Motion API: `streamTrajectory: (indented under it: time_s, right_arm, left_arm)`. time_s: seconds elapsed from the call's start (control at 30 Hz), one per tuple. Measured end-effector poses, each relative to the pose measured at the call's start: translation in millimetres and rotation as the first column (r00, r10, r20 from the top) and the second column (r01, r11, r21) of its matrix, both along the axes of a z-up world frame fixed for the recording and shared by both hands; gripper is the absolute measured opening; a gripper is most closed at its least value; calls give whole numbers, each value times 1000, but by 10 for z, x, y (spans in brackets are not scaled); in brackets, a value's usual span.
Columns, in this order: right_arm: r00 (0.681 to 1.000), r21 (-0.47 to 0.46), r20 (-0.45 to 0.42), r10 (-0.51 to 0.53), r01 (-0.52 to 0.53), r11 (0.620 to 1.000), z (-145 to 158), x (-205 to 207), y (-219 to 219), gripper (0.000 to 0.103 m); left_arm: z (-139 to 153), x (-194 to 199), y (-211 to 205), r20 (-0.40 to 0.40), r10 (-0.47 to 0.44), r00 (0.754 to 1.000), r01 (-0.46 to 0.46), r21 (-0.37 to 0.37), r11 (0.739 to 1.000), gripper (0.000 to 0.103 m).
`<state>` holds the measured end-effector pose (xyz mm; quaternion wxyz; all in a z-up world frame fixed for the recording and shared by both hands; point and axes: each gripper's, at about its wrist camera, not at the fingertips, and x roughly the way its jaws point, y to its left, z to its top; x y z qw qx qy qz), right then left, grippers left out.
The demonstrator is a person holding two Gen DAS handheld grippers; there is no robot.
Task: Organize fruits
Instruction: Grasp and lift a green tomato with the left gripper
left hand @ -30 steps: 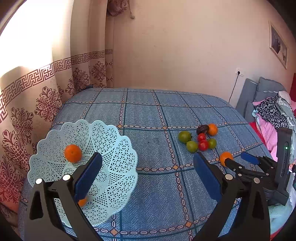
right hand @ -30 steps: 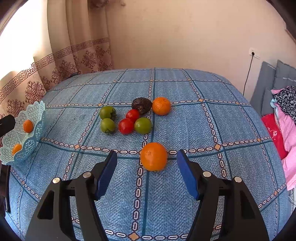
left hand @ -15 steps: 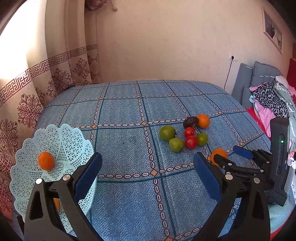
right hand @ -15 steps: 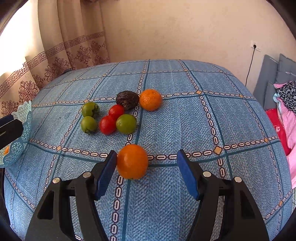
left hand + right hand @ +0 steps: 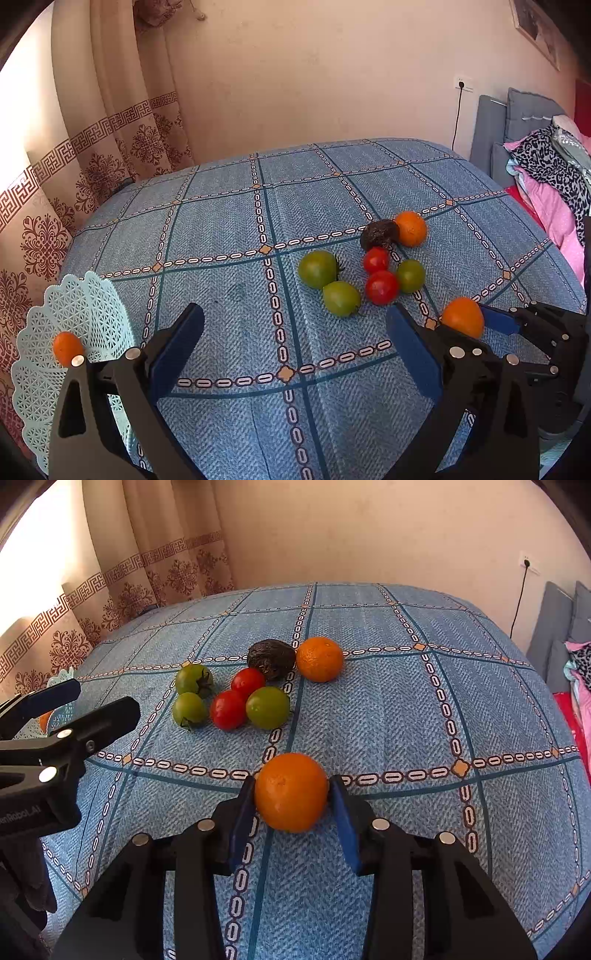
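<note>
My right gripper (image 5: 291,808) is shut on an orange (image 5: 291,792) low over the blue checked cloth; the left wrist view shows the same orange (image 5: 463,316) between the right gripper's blue pads. Beyond it lie green tomatoes (image 5: 267,707), red tomatoes (image 5: 228,709), a dark wrinkled fruit (image 5: 271,658) and a second orange (image 5: 320,659). My left gripper (image 5: 295,343) hangs open over bare cloth, with nothing between its fingers. At the left stands a pale blue lattice basket (image 5: 88,314) holding an orange (image 5: 66,348).
The cloth-covered surface (image 5: 229,221) drops off at its edges. A patterned curtain (image 5: 92,147) hangs at the left, a plain wall behind. Clothes and grey cushions (image 5: 546,162) are piled at the right. The left gripper's arm (image 5: 55,738) reaches in at the left of the right wrist view.
My right gripper closed from open onto the near orange. My left gripper swung right, away from the basket toward the fruit cluster, staying open.
</note>
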<state>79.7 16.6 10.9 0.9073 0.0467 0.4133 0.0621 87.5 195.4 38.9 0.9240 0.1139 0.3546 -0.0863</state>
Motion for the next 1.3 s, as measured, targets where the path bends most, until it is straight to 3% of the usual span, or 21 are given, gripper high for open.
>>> streamTrajectory:
  time_s: [0.13,0.6,0.83,0.97,1.3]
  right_arm:
    - [1000,29,8,-27,27,999,35,-50,-116,38]
    - [998,46,36,-47,45,998,88,-158,-201,38]
    - [999,53,25,-44,42,998,59,-130,-191,38]
    - [999,58,24,-41,40,998,44,-117,-204,38]
    - [1000,35,-3,-19,19,999,-23,-57,-155,47]
  left_arm:
    - [-69,87,-90,-8,-15,1000,15,19,1000,99]
    - [-375,411,-193,-123,-73,990,71,-26,997,59]
    - [-458,508,-167,-158,-100,982,85,-96,992,40]
    - [-481,486,-194,-149,-117,982,103,-98,990,32]
    - [-433,396,-105,-153,-95,984,76,-123,990,32]
